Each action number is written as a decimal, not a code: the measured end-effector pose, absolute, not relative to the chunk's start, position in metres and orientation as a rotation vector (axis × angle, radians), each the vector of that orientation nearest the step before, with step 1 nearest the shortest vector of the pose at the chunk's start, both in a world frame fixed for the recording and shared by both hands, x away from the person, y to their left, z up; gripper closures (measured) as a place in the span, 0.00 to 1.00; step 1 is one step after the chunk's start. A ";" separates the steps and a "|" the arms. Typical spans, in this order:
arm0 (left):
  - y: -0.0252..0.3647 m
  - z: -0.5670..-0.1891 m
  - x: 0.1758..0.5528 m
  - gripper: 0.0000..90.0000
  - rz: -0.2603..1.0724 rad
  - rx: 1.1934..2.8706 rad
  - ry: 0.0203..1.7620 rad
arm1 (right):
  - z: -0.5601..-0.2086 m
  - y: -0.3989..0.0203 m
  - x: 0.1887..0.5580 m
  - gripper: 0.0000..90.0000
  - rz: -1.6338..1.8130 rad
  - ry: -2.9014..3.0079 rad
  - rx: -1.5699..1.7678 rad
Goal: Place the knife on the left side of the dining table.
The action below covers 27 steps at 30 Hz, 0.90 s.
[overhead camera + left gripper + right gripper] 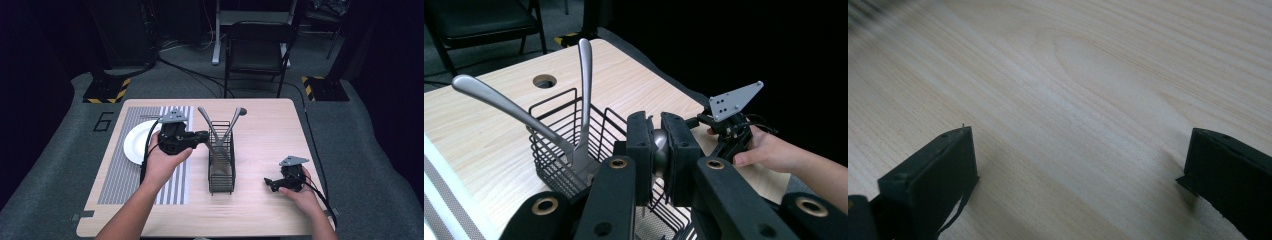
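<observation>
My left gripper [205,136] [658,131] is shut on the rounded steel handle of a knife [659,150]. The knife's blade [218,154] slants down into a black wire basket [221,172] [551,150] in the middle of the table. Two other steel utensils stand in the basket, their handles leaning apart: one to the left [206,119] [499,100], one to the right [234,121] [585,75]. My right gripper [271,183] [1078,175] rests low over bare wood near the table's right front, jaws wide open with nothing between them.
A white plate [136,142] lies on a grey striped placemat [120,175] at the left. A round hole [544,81] is in the tabletop behind the basket. A black chair [257,47] stands beyond the far edge. The right hand with its gripper [730,127] is past the basket.
</observation>
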State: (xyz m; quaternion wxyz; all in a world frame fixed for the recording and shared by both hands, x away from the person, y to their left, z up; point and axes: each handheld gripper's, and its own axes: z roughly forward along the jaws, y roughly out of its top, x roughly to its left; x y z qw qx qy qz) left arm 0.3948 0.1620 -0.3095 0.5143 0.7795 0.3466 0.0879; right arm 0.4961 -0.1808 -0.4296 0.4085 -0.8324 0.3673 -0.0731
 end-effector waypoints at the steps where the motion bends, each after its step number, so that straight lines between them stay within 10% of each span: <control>1: 0.164 -0.309 0.395 0.93 0.213 1.871 0.835 | -0.430 -0.181 0.496 0.00 -0.185 0.925 -2.097; 27: 0.207 -0.294 0.391 0.93 0.188 1.723 0.919 | -0.429 -0.181 0.496 0.00 -0.183 0.928 -2.091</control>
